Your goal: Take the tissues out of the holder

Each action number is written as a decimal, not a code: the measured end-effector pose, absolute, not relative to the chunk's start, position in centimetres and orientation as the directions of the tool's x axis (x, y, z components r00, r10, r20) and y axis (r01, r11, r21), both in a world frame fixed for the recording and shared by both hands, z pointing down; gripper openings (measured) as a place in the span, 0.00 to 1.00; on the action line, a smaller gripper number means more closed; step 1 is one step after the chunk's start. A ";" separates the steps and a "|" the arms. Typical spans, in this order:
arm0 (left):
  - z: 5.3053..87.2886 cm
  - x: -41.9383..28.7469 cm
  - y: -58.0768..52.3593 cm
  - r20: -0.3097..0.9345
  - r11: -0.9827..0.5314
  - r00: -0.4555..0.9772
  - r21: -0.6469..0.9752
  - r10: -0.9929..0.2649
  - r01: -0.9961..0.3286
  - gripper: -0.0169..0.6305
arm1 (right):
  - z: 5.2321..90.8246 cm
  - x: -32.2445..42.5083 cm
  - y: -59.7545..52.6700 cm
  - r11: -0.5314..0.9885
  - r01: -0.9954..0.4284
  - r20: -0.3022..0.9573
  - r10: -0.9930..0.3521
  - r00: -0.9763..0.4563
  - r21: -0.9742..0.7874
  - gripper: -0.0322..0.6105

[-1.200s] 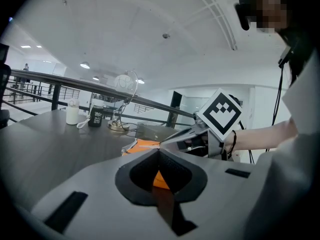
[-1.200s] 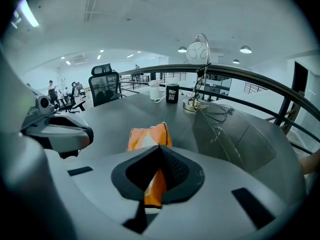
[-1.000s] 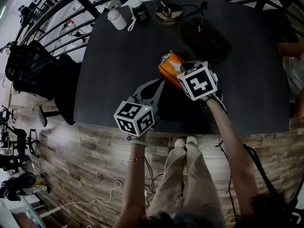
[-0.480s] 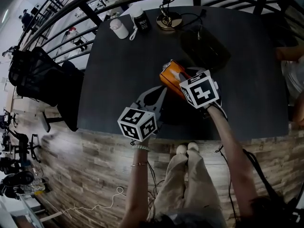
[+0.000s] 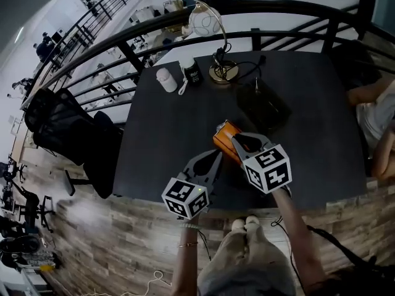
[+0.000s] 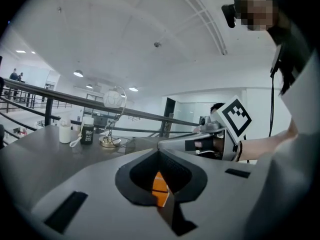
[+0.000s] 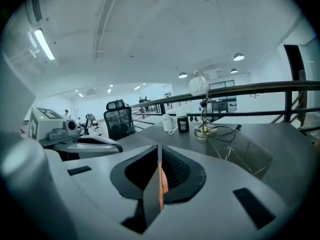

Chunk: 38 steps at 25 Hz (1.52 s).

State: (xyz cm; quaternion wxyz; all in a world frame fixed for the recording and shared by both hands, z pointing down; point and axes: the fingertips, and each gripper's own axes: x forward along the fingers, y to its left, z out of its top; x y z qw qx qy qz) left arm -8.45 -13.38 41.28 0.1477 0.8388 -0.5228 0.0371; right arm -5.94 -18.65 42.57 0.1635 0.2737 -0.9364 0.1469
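Observation:
An orange tissue pack (image 5: pixel 224 139) is over the near middle of the dark table (image 5: pixel 160 134); whether it rests on it I cannot tell. My right gripper (image 5: pixel 234 139) comes at it from the near right. Its jaws have just been closing, and they pinch an orange sliver of the pack (image 7: pixel 161 184). My left gripper (image 5: pixel 217 157) reaches the pack's near left corner. Its jaws are closed with the orange pack (image 6: pixel 159 186) showing between them. The clear holder (image 5: pixel 262 105) stands behind the pack, apart from both grippers.
A lamp (image 5: pixel 216 71), a dark bottle (image 5: pixel 192 71) and a white container (image 5: pixel 166 79) stand at the table's far edge, before a black railing (image 5: pixel 259 8). A black office chair (image 5: pixel 62 128) is left of the table. A person's arm (image 5: pixel 370 94) shows at the right.
The head view has swung up to show more of the far room. Both grippers stay together at the orange pack and look a little higher. The right gripper's cube has rolled slightly.

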 end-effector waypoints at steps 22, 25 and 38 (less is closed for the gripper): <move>33.9 -6.2 -12.0 0.064 -0.522 0.526 0.067 -0.848 -0.850 0.04 | 34.0 -3.8 -14.4 0.832 -0.550 0.108 -0.542 -0.834 -0.076 0.07; 33.4 -6.0 -12.2 0.054 -0.531 0.533 0.055 -0.844 -0.846 0.04 | 33.8 -4.1 -14.2 0.838 -0.542 0.094 -0.535 -0.840 -0.067 0.07; 32.5 -6.1 -12.3 0.041 -0.548 0.549 0.027 -0.835 -0.836 0.04 | 33.5 -4.4 -14.3 0.847 -0.530 0.049 -0.528 -0.848 -0.045 0.07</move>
